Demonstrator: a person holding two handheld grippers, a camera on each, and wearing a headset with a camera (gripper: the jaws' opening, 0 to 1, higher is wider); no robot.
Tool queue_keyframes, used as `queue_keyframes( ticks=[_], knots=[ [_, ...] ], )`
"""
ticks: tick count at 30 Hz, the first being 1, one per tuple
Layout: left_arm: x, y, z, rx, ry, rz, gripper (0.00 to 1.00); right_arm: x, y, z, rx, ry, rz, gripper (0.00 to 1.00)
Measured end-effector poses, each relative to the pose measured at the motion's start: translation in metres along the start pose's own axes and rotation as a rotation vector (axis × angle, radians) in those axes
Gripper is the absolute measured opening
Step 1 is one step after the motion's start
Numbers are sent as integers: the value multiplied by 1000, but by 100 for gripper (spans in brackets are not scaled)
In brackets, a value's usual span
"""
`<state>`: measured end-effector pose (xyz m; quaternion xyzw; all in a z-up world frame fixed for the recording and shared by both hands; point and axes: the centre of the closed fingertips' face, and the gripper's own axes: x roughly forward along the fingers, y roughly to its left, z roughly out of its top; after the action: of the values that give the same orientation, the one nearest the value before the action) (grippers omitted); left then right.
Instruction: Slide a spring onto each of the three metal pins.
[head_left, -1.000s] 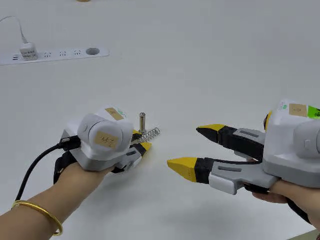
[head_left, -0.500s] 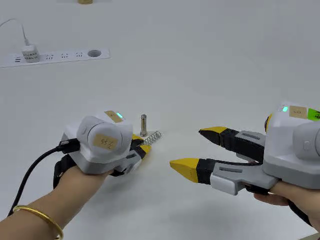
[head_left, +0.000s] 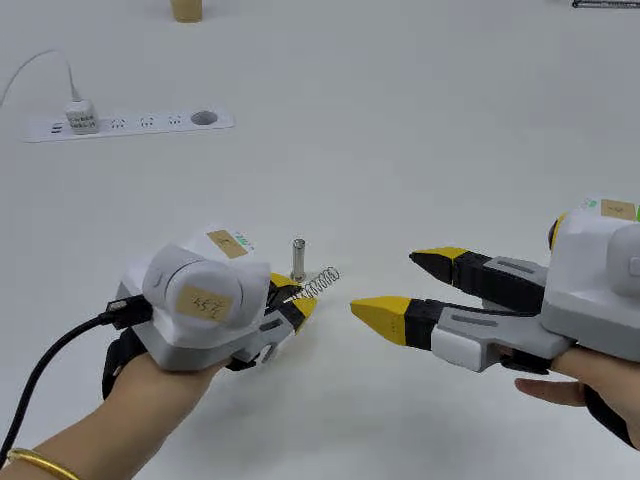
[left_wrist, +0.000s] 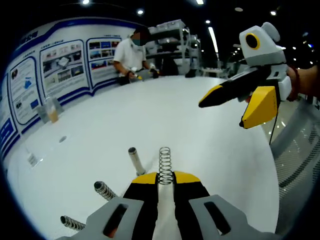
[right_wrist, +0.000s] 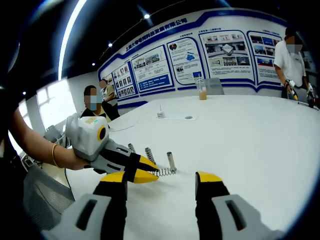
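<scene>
My left gripper (head_left: 296, 300) is shut on the lower end of a small coil spring (head_left: 322, 280), which sticks out from its yellow tips just right of a bare upright metal pin (head_left: 298, 258). In the left gripper view the spring (left_wrist: 165, 164) stands beside that bare pin (left_wrist: 135, 160), and two pins wearing springs (left_wrist: 105, 190) (left_wrist: 72, 222) lie nearer on the left. My right gripper (head_left: 398, 284) hovers open to the right of the spring with nothing between its fingers. From the right gripper view, the spring (right_wrist: 164, 172) points toward the bare pin (right_wrist: 171, 161).
A white power strip (head_left: 130, 125) with a plugged charger (head_left: 80, 115) lies at the far left of the white table (head_left: 420, 150). A cup (head_left: 185, 10) stands at the far edge. People stand by the wall posters (right_wrist: 150, 65) in the background.
The head camera has shifted, so everything sits lower and further right in the picture. The left gripper still holds the spring beside the bare pin; the right gripper stays open.
</scene>
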<state>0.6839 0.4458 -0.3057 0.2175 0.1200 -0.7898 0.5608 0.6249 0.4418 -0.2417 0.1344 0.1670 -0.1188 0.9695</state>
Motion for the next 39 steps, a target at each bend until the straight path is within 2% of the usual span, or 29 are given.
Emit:
queue_keyframes(
  ticks=[2,7,13,19,27,32,39],
  knots=[
    [-5,-2,6,-23,-26,-2,10,1,1,2,15,1,3,55],
    [-16,-5,17,-20,-64,-4,10,4,3,8,58,-12,13,52],
    [-31,-8,33,-35,-134,0,10,10,7,17,131,-29,36,46],
    [-43,-9,42,-43,-177,5,10,14,12,24,168,-36,62,41],
    [-57,-12,46,-48,-227,8,10,22,19,26,293,-44,89,35],
    [-66,-14,48,-47,-254,6,10,26,29,26,326,-47,115,32],
    [-76,-16,51,-57,-295,1,10,32,46,33,440,-73,185,27]
  ],
)
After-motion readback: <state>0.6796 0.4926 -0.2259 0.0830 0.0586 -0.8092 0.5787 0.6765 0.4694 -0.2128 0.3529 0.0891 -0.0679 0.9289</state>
